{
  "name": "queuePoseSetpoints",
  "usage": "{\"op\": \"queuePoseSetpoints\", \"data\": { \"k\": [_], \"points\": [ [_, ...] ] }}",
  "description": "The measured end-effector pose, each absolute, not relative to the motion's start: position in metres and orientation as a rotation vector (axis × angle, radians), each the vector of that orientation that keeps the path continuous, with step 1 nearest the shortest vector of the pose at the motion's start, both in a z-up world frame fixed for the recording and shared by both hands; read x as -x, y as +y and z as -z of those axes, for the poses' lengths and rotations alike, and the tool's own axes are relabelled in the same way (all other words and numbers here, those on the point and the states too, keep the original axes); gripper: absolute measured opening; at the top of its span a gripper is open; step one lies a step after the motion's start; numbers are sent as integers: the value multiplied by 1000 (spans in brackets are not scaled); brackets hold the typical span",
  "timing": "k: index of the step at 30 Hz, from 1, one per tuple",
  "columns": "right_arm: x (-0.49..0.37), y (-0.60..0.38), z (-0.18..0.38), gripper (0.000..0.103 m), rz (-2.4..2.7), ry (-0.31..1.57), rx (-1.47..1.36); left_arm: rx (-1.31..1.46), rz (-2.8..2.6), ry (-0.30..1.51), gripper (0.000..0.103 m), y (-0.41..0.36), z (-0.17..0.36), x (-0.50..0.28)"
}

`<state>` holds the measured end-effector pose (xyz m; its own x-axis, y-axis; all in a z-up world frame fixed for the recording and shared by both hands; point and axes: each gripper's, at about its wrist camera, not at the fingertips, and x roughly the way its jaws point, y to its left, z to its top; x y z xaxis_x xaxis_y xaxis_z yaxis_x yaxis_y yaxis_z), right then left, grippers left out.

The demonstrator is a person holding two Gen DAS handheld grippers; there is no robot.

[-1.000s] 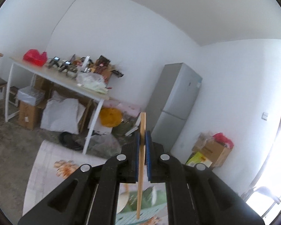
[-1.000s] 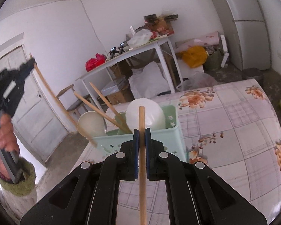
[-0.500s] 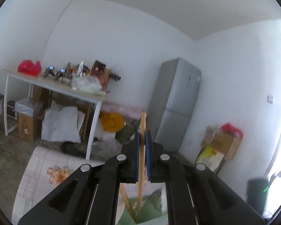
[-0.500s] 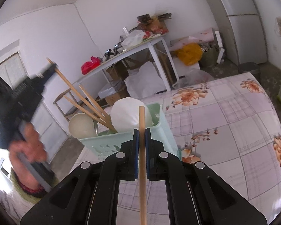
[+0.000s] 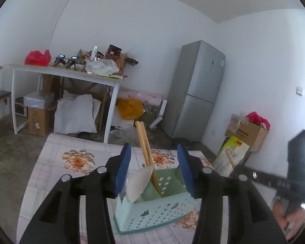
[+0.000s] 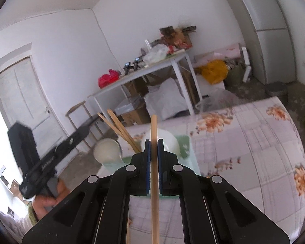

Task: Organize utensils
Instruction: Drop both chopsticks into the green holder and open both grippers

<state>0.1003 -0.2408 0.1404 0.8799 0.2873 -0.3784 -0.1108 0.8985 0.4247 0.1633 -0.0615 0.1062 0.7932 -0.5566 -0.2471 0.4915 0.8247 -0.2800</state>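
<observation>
Left wrist: the left gripper (image 5: 153, 162) jaws have just been opening, chopsticks (image 5: 146, 150) standing free between them; a chopstick (image 6: 154, 162) is clamped by the right gripper (image 6: 154, 148).

A pale green perforated plastic basket (image 5: 152, 213) sits on the flowered tablecloth, directly ahead of and below the left tool's tips. Two light wooden chopsticks (image 5: 145, 148) stand in its inner compartment, side by side, leaning up and back between the tool's spread blue pads without touching them. A white spoon (image 5: 139, 185) rests tilted in the compartment just beside them. One more chopstick (image 6: 154, 174) runs straight along the right tool's axis, pinched between its pads, its tip above the basket.
</observation>
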Motion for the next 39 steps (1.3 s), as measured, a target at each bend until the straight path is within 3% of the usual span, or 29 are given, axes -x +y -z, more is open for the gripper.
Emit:
{"op": "queuePoseSetpoints", "data": {
  "k": [2, 18, 39],
  "points": [
    [-104, -240, -147, 5, -237, 436, -418, 207, 550, 333, 52, -51, -104, -152],
    [-183, -210, -196, 5, -289, 263, -416, 276, 446, 535, 53, 9, -26, -111],
    [-182, -202, -216, 5, -180, 181, -257, 320, 402, 594, 53, 31, -8, -129]
  ]
}}
